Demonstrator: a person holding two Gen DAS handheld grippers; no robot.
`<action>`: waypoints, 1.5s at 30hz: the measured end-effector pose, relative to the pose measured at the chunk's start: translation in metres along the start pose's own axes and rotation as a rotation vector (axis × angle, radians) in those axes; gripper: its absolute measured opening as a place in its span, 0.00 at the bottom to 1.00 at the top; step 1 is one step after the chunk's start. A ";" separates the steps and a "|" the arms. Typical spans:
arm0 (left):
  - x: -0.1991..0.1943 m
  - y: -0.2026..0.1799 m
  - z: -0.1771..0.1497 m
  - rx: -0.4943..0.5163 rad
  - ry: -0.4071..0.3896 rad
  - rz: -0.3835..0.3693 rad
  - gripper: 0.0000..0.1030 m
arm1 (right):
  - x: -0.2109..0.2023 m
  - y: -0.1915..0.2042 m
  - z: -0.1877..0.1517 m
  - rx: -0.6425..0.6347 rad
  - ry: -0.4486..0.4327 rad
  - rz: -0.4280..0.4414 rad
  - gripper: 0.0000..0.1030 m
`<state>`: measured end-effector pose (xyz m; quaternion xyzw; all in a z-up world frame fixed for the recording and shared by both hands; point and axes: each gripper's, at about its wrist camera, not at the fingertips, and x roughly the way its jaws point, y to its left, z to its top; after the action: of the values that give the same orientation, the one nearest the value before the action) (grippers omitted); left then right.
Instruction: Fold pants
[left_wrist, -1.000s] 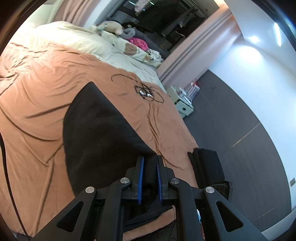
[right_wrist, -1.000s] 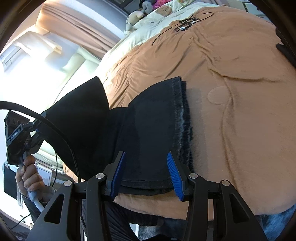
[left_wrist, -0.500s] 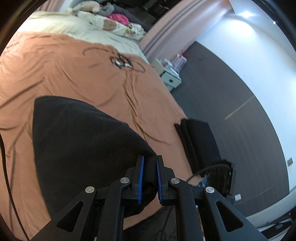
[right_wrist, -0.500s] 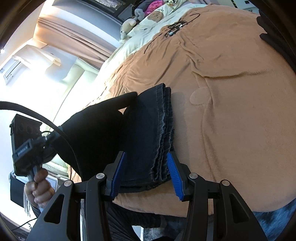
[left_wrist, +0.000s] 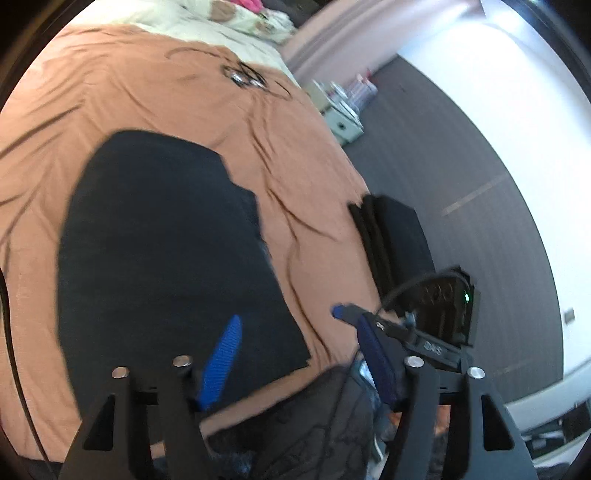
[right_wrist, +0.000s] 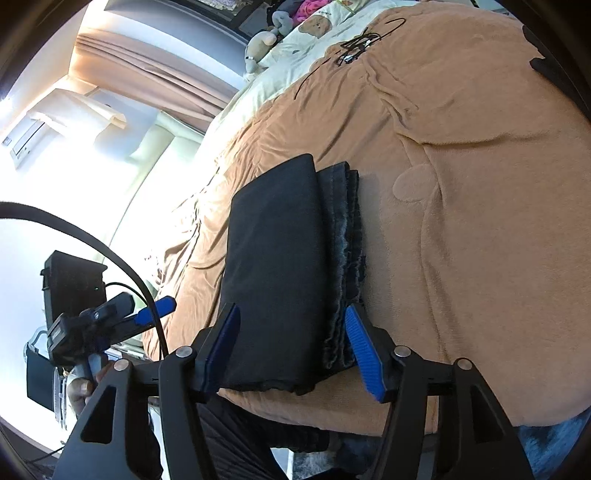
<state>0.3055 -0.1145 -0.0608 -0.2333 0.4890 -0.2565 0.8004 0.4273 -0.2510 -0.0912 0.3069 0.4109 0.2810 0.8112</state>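
Observation:
The dark pants (left_wrist: 162, 251) lie folded flat in a stack on the brown bed cover (left_wrist: 110, 96); in the right wrist view the pants (right_wrist: 284, 258) show a smooth top layer with frayed denim edges along the right side. My left gripper (left_wrist: 295, 354) is open and empty just above the pants' near edge. My right gripper (right_wrist: 291, 339) is open, its jaws standing either side of the stack's near end without holding it. The left gripper also shows in the right wrist view (right_wrist: 147, 314), off the bed's left side.
A second folded dark garment (left_wrist: 395, 236) lies at the bed's right edge. A tangle of black cable (left_wrist: 243, 75) lies further up the cover. Pillows and soft toys (right_wrist: 266, 40) sit at the head of the bed. Grey floor lies to the right.
My left gripper has opened and let go of the pants fold, which now lies flat on the stack. The right gripper has stayed open over the near end.

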 end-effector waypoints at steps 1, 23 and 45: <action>-0.004 0.006 0.000 -0.011 -0.005 0.007 0.65 | 0.003 0.000 0.001 0.000 0.006 -0.001 0.56; -0.011 0.114 -0.001 -0.173 -0.017 0.214 0.65 | 0.102 0.004 0.048 -0.027 0.131 -0.044 0.53; 0.001 0.129 -0.020 -0.193 0.029 0.254 0.65 | 0.062 0.047 0.016 -0.130 0.073 -0.114 0.02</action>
<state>0.3112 -0.0190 -0.1503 -0.2417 0.5484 -0.1082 0.7932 0.4621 -0.1808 -0.0798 0.2195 0.4379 0.2715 0.8285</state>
